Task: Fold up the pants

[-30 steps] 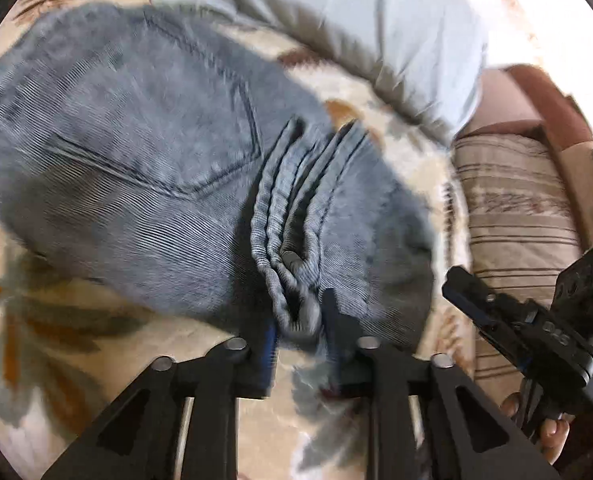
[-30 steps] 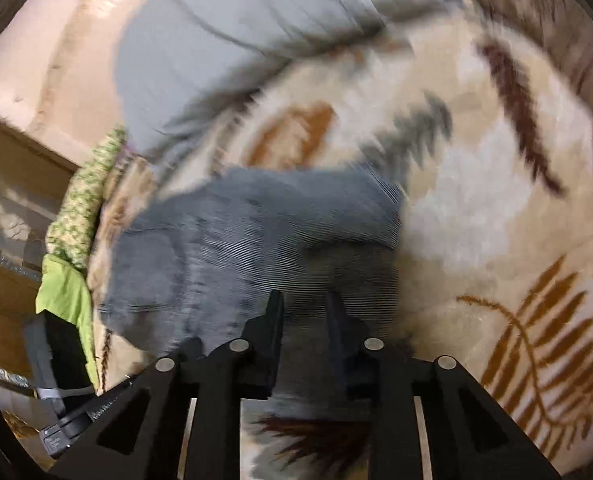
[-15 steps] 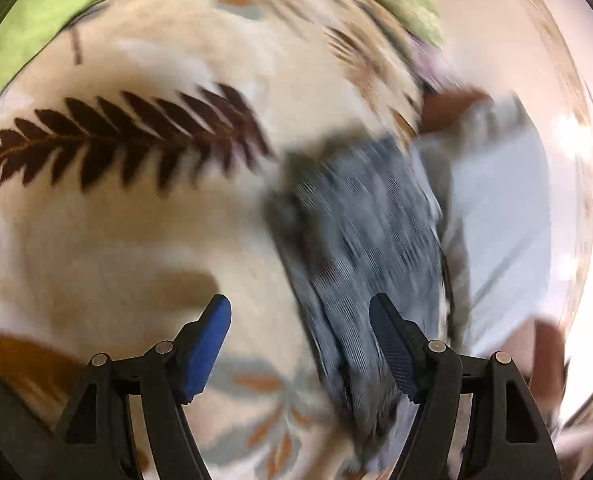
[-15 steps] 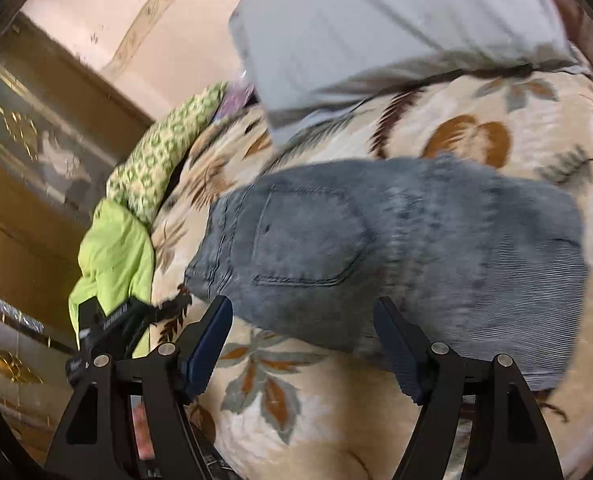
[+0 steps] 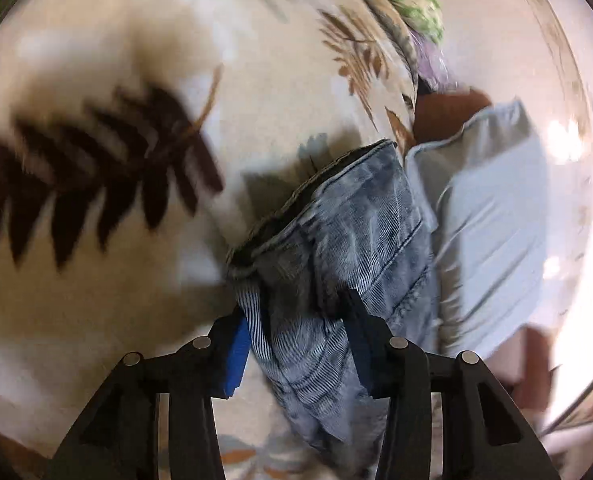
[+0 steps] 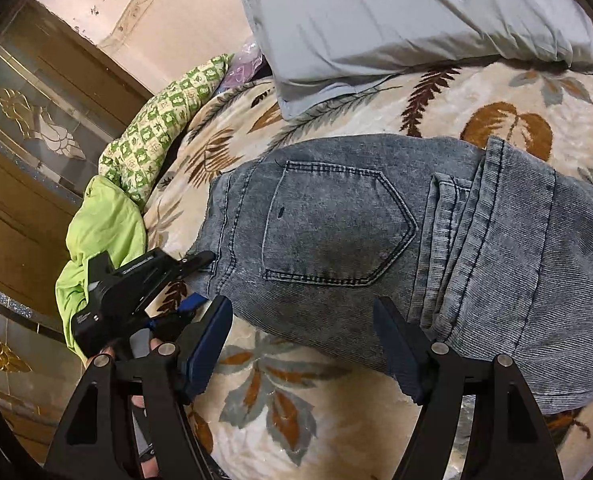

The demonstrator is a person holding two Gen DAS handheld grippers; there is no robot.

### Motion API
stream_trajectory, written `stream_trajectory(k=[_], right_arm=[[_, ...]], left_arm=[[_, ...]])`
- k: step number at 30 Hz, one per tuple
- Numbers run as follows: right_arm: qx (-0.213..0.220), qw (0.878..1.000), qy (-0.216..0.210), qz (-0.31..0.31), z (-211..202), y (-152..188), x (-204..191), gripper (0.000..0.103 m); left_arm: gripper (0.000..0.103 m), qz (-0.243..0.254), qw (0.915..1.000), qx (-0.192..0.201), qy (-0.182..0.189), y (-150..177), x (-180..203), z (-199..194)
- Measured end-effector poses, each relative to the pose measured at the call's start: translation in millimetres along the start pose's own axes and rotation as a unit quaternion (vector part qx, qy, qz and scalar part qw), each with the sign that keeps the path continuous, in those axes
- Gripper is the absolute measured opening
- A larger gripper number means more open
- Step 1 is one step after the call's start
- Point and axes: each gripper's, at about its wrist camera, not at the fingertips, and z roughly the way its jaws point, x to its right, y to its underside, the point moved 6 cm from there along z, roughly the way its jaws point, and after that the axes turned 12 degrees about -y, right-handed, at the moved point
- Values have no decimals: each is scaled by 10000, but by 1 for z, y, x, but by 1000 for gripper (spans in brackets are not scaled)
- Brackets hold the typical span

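The left gripper point(image 5: 298, 334) is clenching a thick bunch of the pants point(image 5: 348, 248) between its fingers point(image 5: 238, 344), at the waistband corner. The right gripper point(image 6: 302, 344) is hovering with fingers spread wide, holding nothing, while the folded pants are lying just ahead of them on the bed blanket point(image 6: 296, 412). I think the left one should be keeping all layers pinched together while the right one is reaching the near edge.

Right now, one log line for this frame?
left gripper: closing on jeans waist end | right gripper: open, clear of denim | jeans: folded on blanket
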Motion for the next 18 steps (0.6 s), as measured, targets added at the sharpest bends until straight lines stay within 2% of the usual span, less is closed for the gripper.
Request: stream_trajectory(k=[2,4,5,6,7,9,11,13,16,18], right_arm=[[-14,10000,-18,-22,-1,1,-1,74],[4,10000,-10,-65,-3,1,-3,74],[7,10000,-15,-72,-3,2,-5,74],[2,10000,-21,-64,-3,2,-5,74],[2,10000,-19,-51,-3,2,-6,74],[20,10000,-17,-58,-7,3,-7,74],[51,10000,-18,-66,-12,3,-7,74],[114,9999,-22,-105,-20,2,-8,74],[177,9998,-6,-119,-30,-1,-8,74],[223,9996,-60,-156,-38,-6,-11,74]], left_arm=[[44,-42,9999,-125,82,1,-1,4],[54,-20,9994,-250,226,-1,3,9],[50,9,9996,-232,169,-5,3,13],[34,48,9997,-235,17,-8,2,16],[24,68,9996,-271,-20,-11,2,21],[15,83,9995,-234,174,-11,4,12],[12,525,9973,177,486,-6,23,-12],[12,1284,9883,723,382,5,52,-29],[12,2135,9694,1186,241,23,81,-40],[11,2430,9604,1352,193,31,90,-43]])
